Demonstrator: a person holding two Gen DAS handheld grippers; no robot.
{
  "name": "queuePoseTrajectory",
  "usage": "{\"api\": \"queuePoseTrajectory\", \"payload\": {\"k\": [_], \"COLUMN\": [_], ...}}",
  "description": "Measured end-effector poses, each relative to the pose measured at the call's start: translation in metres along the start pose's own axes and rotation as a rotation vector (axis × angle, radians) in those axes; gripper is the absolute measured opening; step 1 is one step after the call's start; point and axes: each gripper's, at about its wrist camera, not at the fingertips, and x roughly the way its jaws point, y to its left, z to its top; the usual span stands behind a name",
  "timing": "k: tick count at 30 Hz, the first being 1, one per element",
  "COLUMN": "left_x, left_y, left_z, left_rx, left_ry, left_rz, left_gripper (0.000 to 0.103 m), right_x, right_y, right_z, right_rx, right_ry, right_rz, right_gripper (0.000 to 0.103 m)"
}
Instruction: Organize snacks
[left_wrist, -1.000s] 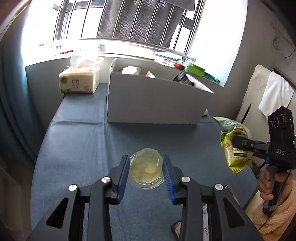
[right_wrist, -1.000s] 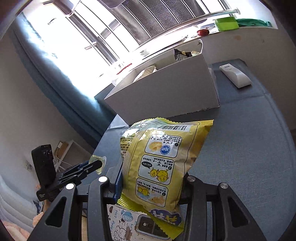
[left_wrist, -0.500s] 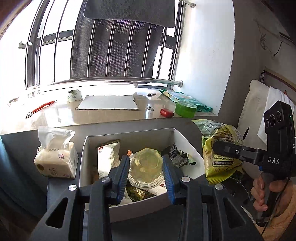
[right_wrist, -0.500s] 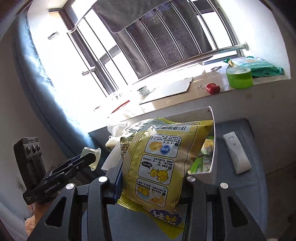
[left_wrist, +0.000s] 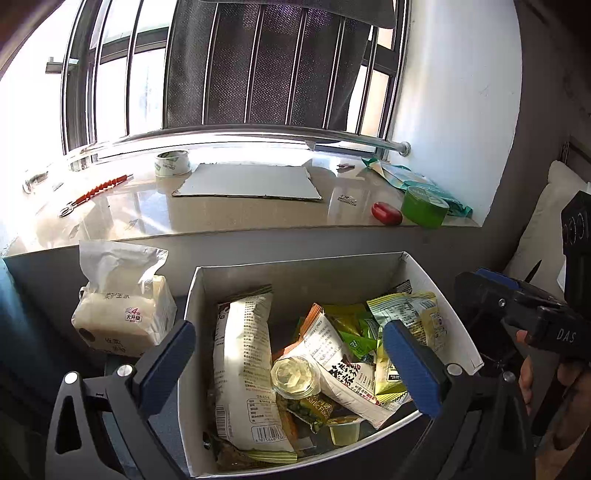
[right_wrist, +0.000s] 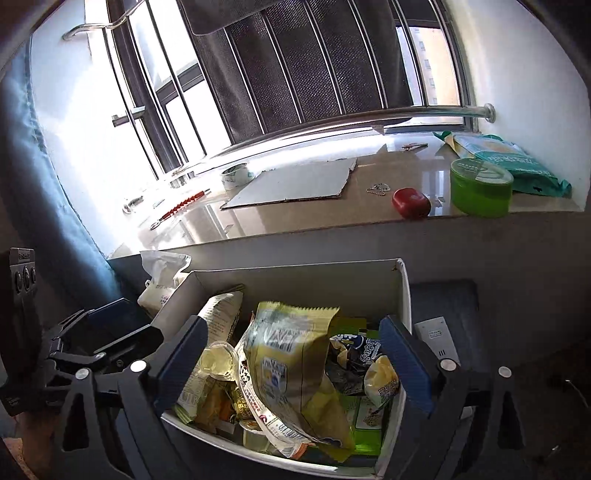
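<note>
The jelly cup (left_wrist: 294, 376) and yellow bag (right_wrist: 295, 373), gripped a second ago, now lie in the white box (left_wrist: 295, 269) among other snacks. The left gripper (left_wrist: 288, 365) and right gripper (right_wrist: 291, 365) are opening, empty, above it. A tissue pack (left_wrist: 122, 317) stands beside the box; nothing blocks withdrawal.

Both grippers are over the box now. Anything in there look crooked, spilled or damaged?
Nothing spilled or torn. The yellow snack bag stands tilted on the pile in the white box, and the clear jelly cup lies tipped on its side among the packets. Both grippers are opening, fingers empty.
</note>
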Motion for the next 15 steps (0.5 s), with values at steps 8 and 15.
{"api": "queuePoseTrajectory", "payload": {"k": [8,15], "left_x": [-0.064,-0.126], "left_y": [-0.012,-0.031], "left_z": [-0.008,-0.038], "left_rx": [0.02,0.013], "left_ry": [-0.171,-0.189], "left_rz": [0.192,0.123], "left_gripper": [0.103,0.103], "right_x": [-0.044,-0.106], "right_y": [0.025,0.061], "right_z": [-0.004,-0.028], "right_rx": [-0.094,-0.217], "right_ry": [-0.085,-0.18], "right_rz": [-0.057,-0.096], "right_gripper": [0.103,0.103]}}
